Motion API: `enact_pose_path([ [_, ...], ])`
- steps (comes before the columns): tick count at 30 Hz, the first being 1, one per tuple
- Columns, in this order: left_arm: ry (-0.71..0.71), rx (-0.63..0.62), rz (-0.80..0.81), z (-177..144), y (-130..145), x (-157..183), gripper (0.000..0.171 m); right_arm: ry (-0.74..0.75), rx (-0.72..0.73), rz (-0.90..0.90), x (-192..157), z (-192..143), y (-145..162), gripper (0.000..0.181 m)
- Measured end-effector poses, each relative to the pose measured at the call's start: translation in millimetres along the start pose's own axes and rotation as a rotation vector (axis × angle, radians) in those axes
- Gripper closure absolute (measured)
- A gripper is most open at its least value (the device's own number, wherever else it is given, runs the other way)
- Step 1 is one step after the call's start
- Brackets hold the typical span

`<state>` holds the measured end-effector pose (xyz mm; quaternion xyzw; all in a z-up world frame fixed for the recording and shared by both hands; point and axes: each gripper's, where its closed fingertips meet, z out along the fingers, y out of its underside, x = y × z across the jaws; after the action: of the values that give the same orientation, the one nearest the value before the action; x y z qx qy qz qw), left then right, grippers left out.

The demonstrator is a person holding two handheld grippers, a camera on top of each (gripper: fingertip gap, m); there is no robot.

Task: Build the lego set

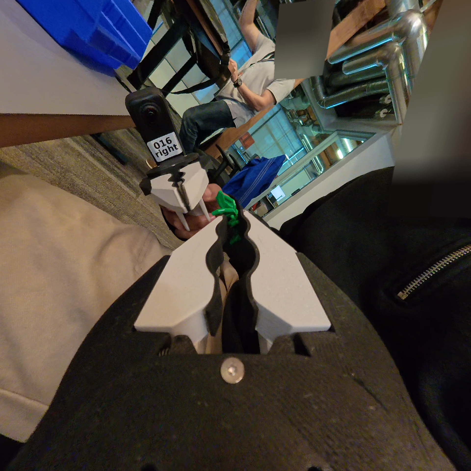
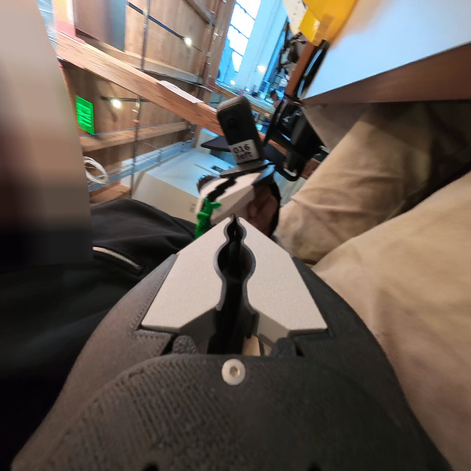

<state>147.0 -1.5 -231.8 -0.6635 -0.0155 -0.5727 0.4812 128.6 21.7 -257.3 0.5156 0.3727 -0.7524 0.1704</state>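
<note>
My left gripper (image 1: pixel 239 212) is shut on a green plant-like lego piece (image 1: pixel 226 207), whose leaves stick out past the fingertips to the left. My right gripper (image 2: pixel 234 219) is shut, with nothing visible between its jaws. The two grippers point at each other, tips close together, held low over a person's lap below the table edge. The right gripper also shows in the left wrist view (image 1: pixel 190 206), just left of the green piece. The left gripper shows in the right wrist view (image 2: pixel 207 197), with the green piece (image 2: pixel 204 219) hanging from its tip.
A white table with a brown edge (image 1: pixel 63 118) is above, with a blue bin (image 1: pixel 89 33) on it; a yellow bin (image 2: pixel 326 17) shows in the right wrist view. Beige trousers (image 1: pixel 63 267) and a black jacket (image 1: pixel 382 254) lie close below. Another person (image 1: pixel 254 84) sits farther back.
</note>
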Motion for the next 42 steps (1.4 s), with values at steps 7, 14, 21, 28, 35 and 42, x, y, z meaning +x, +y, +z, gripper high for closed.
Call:
enact_pose_path([
  [7, -0.003, 0.009, 0.010, -0.4, -1.7, 1.1, 0.165, 0.131, -0.028, -0.085, 13.0, -1.9, 0.4, 0.181],
  [14, -0.010, 0.025, 0.033, -3.5, -5.6, 4.0, 0.165, 0.260, -0.048, -0.162, 28.5, -4.0, -3.8, 0.181],
  [21, 0.005, 0.021, 0.069, 0.3, -7.1, 13.0, 0.164, 0.257, -0.037, -0.159, 31.0, -5.9, -7.4, 0.181],
  [28, 0.000, 0.009, 0.112, 2.1, -7.3, 20.2, 0.165, 0.318, -0.045, -0.220, 29.3, -11.4, -14.4, 0.181],
  [35, -0.018, 0.044, 0.195, -4.0, -21.5, 35.7, 0.165, 0.372, -0.038, -0.419, -51.7, -20.5, -83.8, 0.181],
  [42, -0.079, 0.121, 0.258, -29.4, -48.0, 39.2, 0.165, 0.360, -0.068, -0.493, -71.4, 23.5, -176.6, 0.181],
])
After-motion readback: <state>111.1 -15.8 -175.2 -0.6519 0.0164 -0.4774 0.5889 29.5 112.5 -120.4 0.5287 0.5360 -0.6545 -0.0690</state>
